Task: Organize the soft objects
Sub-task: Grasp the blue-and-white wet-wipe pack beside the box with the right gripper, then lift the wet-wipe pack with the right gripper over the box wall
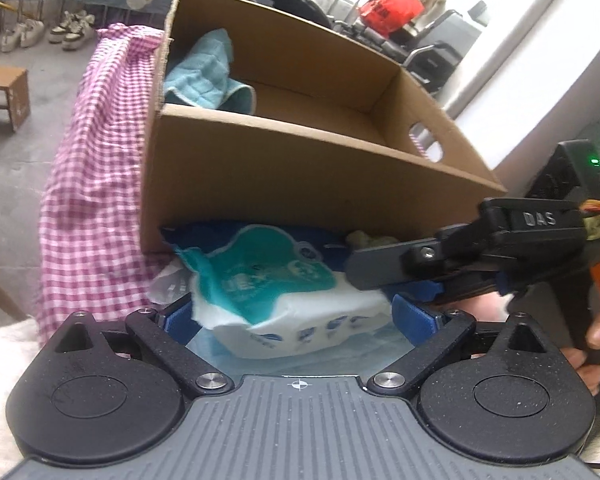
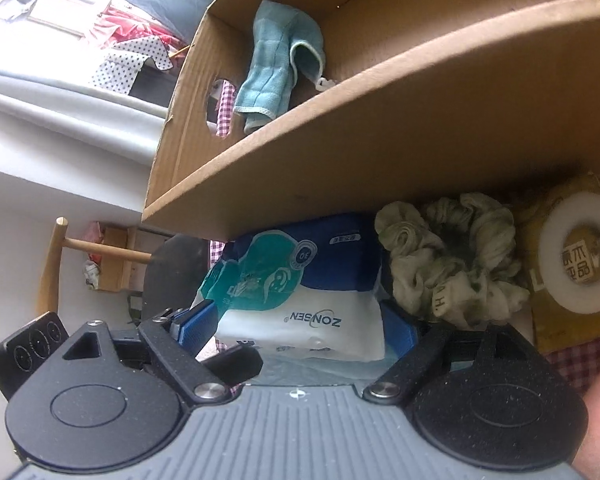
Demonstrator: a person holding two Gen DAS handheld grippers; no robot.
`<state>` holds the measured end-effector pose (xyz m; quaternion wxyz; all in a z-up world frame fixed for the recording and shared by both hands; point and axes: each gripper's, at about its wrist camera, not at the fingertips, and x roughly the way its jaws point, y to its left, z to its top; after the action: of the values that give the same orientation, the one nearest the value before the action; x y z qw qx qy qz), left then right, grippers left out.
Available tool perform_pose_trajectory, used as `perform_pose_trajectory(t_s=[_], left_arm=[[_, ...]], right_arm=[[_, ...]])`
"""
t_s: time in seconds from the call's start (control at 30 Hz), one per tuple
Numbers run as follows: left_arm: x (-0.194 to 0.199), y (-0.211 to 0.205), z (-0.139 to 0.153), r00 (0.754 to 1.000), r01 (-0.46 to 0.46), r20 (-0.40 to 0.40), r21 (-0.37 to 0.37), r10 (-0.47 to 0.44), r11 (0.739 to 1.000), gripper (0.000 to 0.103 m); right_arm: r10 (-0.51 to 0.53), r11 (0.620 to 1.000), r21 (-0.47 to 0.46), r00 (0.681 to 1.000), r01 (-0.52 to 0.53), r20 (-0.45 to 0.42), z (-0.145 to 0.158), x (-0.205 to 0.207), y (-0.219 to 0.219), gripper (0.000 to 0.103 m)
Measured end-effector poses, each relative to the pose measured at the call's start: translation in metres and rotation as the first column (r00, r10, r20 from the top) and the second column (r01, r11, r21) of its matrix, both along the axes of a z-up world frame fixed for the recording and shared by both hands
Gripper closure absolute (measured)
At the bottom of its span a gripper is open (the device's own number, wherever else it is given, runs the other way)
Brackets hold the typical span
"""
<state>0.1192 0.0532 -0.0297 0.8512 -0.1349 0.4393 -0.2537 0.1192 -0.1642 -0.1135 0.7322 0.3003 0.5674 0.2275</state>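
Tissues (image 2: 300, 312) look light, squashy and slick-wrapped; grip across the pack's middle. Both the left hand-held gripper (image 1: 292, 312) and right hand-held gripper (image 2: 296, 328) sit clamped on its sides.

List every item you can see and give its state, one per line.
Cardboard box: open-topped, holding only the towel.
Teal towel: crumpled inside the box.
Tissue pack: outside the box, gripped from both sides.
Left gripper: shut on the tissue pack.
Right gripper: shut on the tissue pack.
Green scrunchie: lying beside the pack.
Tape roll: beside the scrunchie.
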Motion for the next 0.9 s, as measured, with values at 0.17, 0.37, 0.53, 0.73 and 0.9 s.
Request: perform_pose_trajectory(t_s=[0.17, 0.37, 0.53, 0.73, 0.9], left_arm=[[-0.006, -0.004, 0.002, 1.0, 0.0, -0.004, 0.002, 0.0, 1.0, 0.004], [-0.017, 0.001, 0.011, 1.0, -0.004, -0.006, -0.001, 0.004, 1.0, 0.004], [-0.033, 0.007, 0.015, 1.0, 0.019, -0.006, -0.017, -0.019, 1.0, 0.004], [-0.034, 0.004, 0.01, 0.999, 0.018, 0.037, 0.049, -0.02, 0.999, 0.005], [-0.028, -0.009, 0.005, 0.997, 0.024, 0.066, 0.153, -0.035, 0.988, 0.006]], right_arm=[[0.012, 1.0, 0.02, 1.0, -0.013, 0.018, 0.004, -0.001, 0.002, 0.013], [0.045, 0.998, 0.034, 0.999, -0.046, 0.02, 0.007, -0.006, 0.006, 0.013], [0.097, 0.994, 0.051, 0.995, -0.097, 0.008, 0.01, -0.017, 0.006, 0.013], [0.092, 0.995, 0.029, 0.995, -0.092, 0.024, 0.011, -0.019, -0.001, 0.014], [0.066, 0.998, 0.021, 0.997, -0.067, 0.044, 0.008, -0.018, -0.003, 0.018]])
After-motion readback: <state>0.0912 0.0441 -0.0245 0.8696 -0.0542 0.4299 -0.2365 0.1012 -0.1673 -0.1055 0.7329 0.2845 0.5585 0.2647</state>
